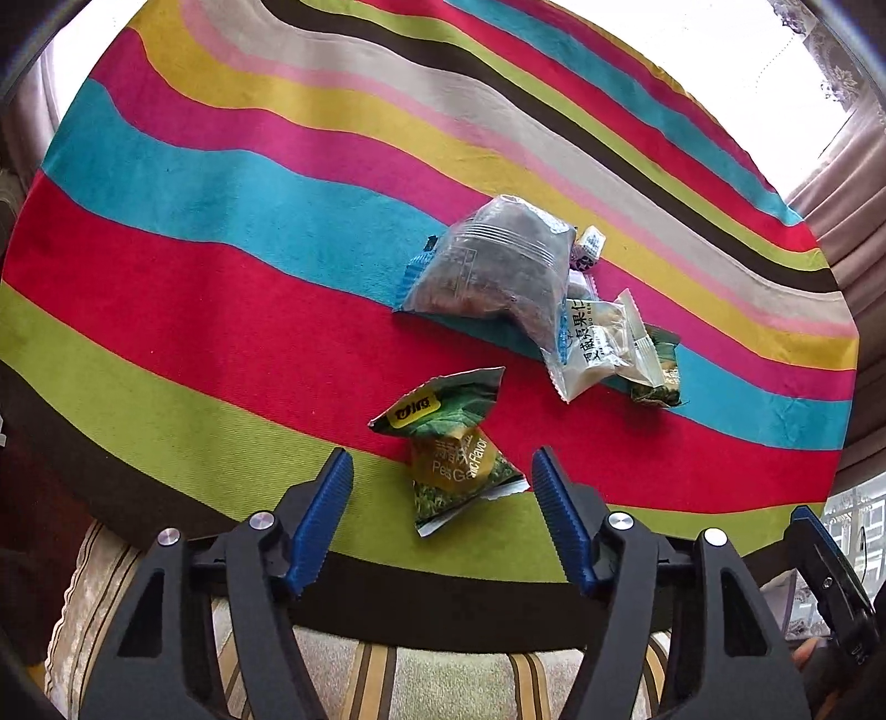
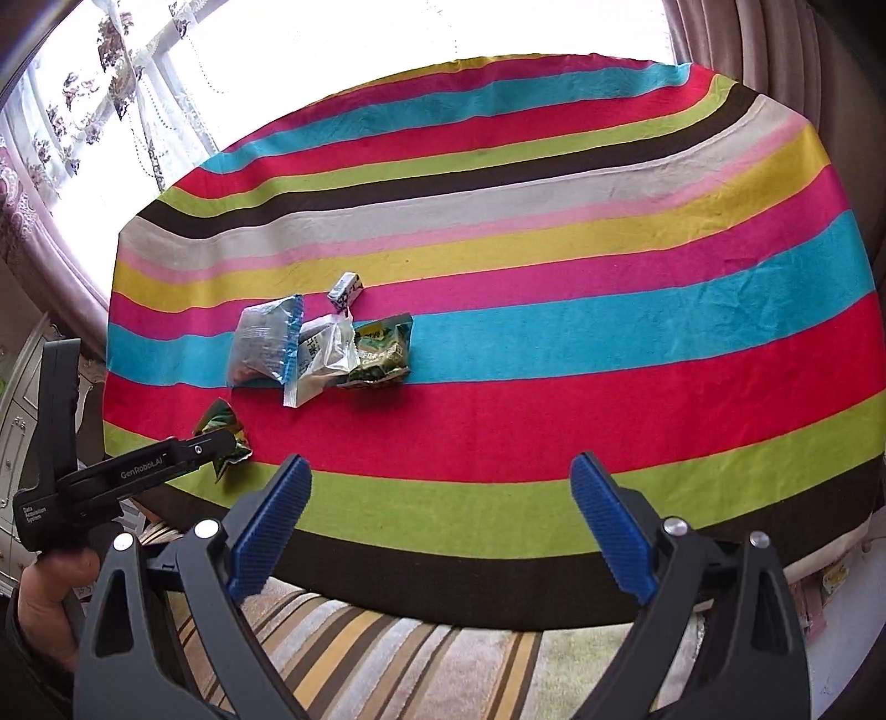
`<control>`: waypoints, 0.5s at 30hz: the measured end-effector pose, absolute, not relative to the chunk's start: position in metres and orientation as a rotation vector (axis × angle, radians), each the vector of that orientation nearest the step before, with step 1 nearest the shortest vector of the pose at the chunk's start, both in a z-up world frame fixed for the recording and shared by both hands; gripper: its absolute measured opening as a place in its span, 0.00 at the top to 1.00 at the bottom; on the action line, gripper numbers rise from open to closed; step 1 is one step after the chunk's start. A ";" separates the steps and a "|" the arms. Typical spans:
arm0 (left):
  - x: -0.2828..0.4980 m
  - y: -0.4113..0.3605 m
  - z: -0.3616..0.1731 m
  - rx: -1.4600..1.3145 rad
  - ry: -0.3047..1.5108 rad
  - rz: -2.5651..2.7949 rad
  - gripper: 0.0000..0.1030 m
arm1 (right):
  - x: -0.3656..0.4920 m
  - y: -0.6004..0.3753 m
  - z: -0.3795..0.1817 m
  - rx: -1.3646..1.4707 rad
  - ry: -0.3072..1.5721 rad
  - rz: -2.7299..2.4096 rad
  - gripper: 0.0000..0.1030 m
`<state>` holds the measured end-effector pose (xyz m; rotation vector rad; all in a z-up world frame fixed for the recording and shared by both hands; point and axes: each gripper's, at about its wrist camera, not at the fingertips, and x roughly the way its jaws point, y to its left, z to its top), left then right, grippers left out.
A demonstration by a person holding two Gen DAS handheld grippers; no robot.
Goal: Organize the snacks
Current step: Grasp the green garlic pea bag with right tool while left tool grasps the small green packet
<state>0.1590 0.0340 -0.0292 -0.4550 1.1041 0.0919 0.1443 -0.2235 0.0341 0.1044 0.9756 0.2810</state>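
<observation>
A green pea snack packet [image 1: 449, 450] lies on the striped cloth [image 1: 221, 277] just ahead of my open left gripper [image 1: 442, 471], its near end between the blue fingertips. Farther off lie a clear zip bag of dark snacks [image 1: 495, 266], a white nut packet [image 1: 595, 343], a second green packet [image 1: 659, 365] and a small wrapped candy [image 1: 588, 246]. In the right wrist view the same pile shows: zip bag [image 2: 264, 346], white packet [image 2: 324, 354], green packet [image 2: 382, 354], candy [image 2: 346, 291]. My right gripper [image 2: 442, 482] is open and empty above the cloth's near edge.
The left gripper's body [image 2: 127, 476] partly covers the near pea packet [image 2: 221, 423] in the right wrist view. A striped cushion [image 2: 360, 653] lies below the table's front edge. Curtains [image 2: 775, 44] and a bright window stand behind the table.
</observation>
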 end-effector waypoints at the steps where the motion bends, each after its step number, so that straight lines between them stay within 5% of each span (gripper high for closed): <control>1: 0.161 0.035 -0.031 -0.455 1.108 0.093 0.41 | 0.150 -0.218 0.031 0.090 0.985 0.284 0.08; 15: 0.174 0.029 -0.033 -0.376 1.096 0.099 0.58 | 0.220 -0.154 -0.018 -0.098 1.074 0.292 0.08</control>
